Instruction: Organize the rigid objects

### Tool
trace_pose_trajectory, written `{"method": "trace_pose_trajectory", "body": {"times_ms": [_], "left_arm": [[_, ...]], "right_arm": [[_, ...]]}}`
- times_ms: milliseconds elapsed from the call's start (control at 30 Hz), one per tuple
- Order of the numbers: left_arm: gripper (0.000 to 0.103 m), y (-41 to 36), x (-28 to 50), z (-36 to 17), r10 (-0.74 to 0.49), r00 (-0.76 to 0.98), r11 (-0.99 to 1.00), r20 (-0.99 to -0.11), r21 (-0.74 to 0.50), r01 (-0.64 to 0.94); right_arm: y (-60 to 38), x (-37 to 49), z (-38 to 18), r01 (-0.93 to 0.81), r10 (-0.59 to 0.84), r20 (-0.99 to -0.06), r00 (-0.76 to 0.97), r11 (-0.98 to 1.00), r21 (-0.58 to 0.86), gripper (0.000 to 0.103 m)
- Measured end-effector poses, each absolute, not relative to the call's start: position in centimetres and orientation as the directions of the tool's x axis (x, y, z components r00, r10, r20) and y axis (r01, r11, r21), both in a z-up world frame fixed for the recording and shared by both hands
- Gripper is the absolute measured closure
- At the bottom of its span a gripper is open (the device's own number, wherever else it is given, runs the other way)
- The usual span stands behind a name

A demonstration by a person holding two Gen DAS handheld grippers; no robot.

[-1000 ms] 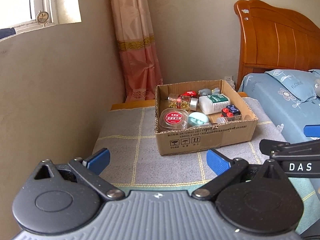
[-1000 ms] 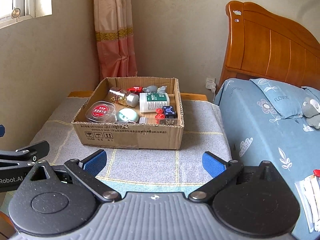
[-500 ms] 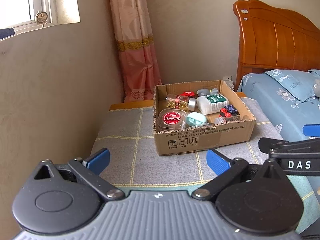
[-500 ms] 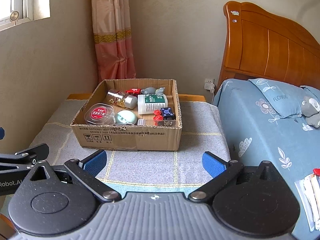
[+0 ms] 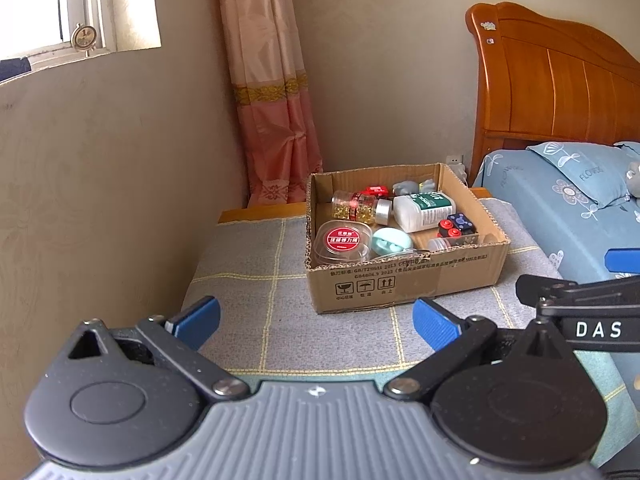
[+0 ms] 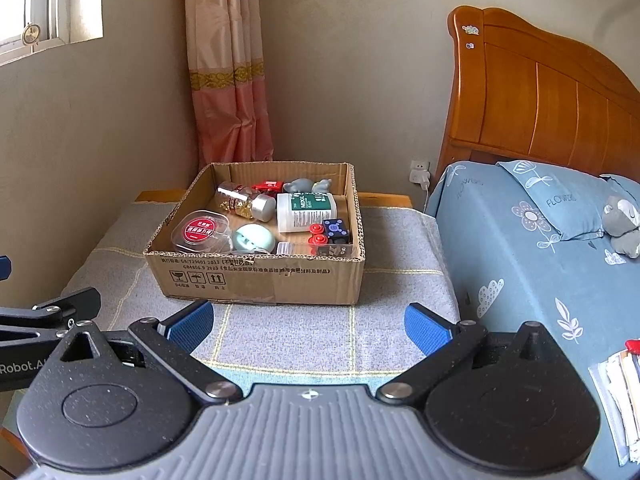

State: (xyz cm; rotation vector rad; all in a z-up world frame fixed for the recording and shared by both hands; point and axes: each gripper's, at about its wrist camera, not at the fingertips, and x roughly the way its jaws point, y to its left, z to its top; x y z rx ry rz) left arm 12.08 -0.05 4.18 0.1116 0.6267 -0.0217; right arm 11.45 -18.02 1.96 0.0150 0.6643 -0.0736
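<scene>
- Left gripper and right gripper: jaws spread wide on both, nothing held. Both are kept well short of the cardboard box, at the bottom of each frame.
- The task's things are packed inside the box, at frame centre, on the grey checked cloth.
- Crowding risk: the white bottle lies on its side, touching the capsule jar and just beside the red-capped dark blocks. A neighbour is likely nudged or pinched along with the target if the fingers are lowered between them.
- Roll risk: bottle and jar are round and lying flat. A grasp across the curved side could slip and the item could be dropped back on the others.
- The clear round tub with red label looks wide and smooth. It may not be spanned by the spread jaws, or may pop out when squeezed.
- The mint-green round case sits tight against the near wall. A finger could catch the cardboard edge and drag the whole box across the cloth.
- The cloth may bunch if the box is pushed.
- Both grippers are aimed at the same box. A collision between them is possible if both are sent in together.
</scene>
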Motion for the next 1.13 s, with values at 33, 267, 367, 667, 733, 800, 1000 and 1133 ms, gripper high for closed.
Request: {"method": "trace_pose_trajectory", "body": {"times_ms": [33,267,367,667,733,800,1000,1133], "left_arm": [[0.001,-0.11,12.04,4.2,0.014,0.81,0.994,-0.586,0.098,0.054],[0.001,-0.14,12.02,4.23,0.013,0.81,0.994,-0.586,0.098,0.055],[0.001,-0.23,12.03,4.26,0.013,0.811,0.993,-0.585,0.099,0.056],[0.001,-0.22,12.03,4.33,0.011,0.811,0.994,-0.585,0.098,0.057],[0.001,-0.24,12.06,4.36,0.012,0.812,0.994,-0.584,0.098,0.056],[0.001,-0.23,12.0,4.42,0.01,0.812,0.994,-0.584,0.097,0.057],[0.001,-0.23,11.93,4.43,0.011,0.812,0.994,-0.584,0.095,0.055],[0.001,-0.2,11.81,4.5,0.008,0.812,0.994,-0.584,0.092,0.056]], "right_arm": [[-18.05,11.43,1.99,0.073,-0.064,-0.616,0.785,0.997,-0.01,0.0],[-18.18,11.27,2.05,0.074,-0.066,-0.612,0.788,0.997,-0.011,0.0],[-18.15,11.19,2.08,0.076,-0.068,-0.61,0.789,0.997,-0.012,0.0],[-18.15,11.19,2.13,0.075,-0.067,-0.609,0.79,0.997,-0.012,0.0],[-18.13,11.21,2.16,0.075,-0.067,-0.608,0.791,0.997,-0.013,0.0],[-18.09,11.23,2.18,0.076,-0.068,-0.608,0.791,0.997,-0.013,0.0],[-18.09,11.25,2.18,0.075,-0.068,-0.607,0.792,0.997,-0.014,0.0],[-18.09,11.21,2.2,0.076,-0.068,-0.606,0.793,0.997,-0.013,0.0]]}}
